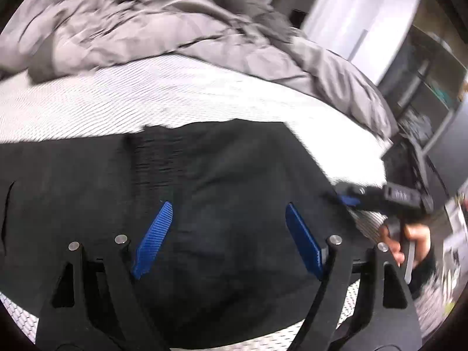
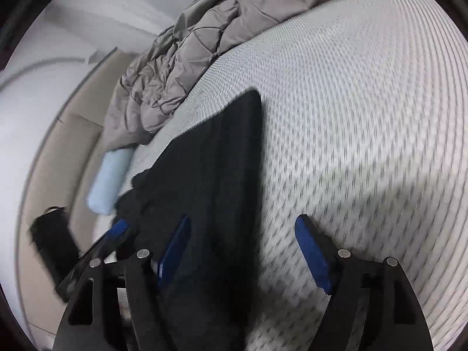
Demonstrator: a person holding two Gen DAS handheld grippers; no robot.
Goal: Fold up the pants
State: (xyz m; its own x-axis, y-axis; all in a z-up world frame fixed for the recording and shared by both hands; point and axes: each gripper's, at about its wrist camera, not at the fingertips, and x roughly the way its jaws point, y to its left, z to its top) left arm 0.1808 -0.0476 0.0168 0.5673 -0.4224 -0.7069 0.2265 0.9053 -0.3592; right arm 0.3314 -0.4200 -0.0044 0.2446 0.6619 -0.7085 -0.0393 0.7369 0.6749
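**Both grippers open above pants on mattress**

Black pants (image 1: 204, 204) lying flat on white textured mattress (image 1: 146, 93), partly folded, long dark strip running away from the right wrist camera (image 2: 210, 175). Left gripper (image 1: 228, 239) over the dark fabric, blue pads (image 1: 152, 239) spread wide, nothing pinched between them, cloth only seen behind the gap. Right gripper (image 2: 242, 251) also spread wide, nothing clamped: left pad (image 2: 172, 251) over the pants' edge, right pad over bare mattress (image 2: 365, 117). Contact between pads and fabric not readable, motion blur. Right gripper also visible in left wrist view at the pants' right edge (image 1: 348, 199), hand (image 1: 409, 239) on its grip. Grey rumpled duvet (image 1: 146, 29) bunched at the far side of the mattress, well apart from the pants. Light blue roll (image 2: 108, 181) just beside the pants' left edge at the mattress side.
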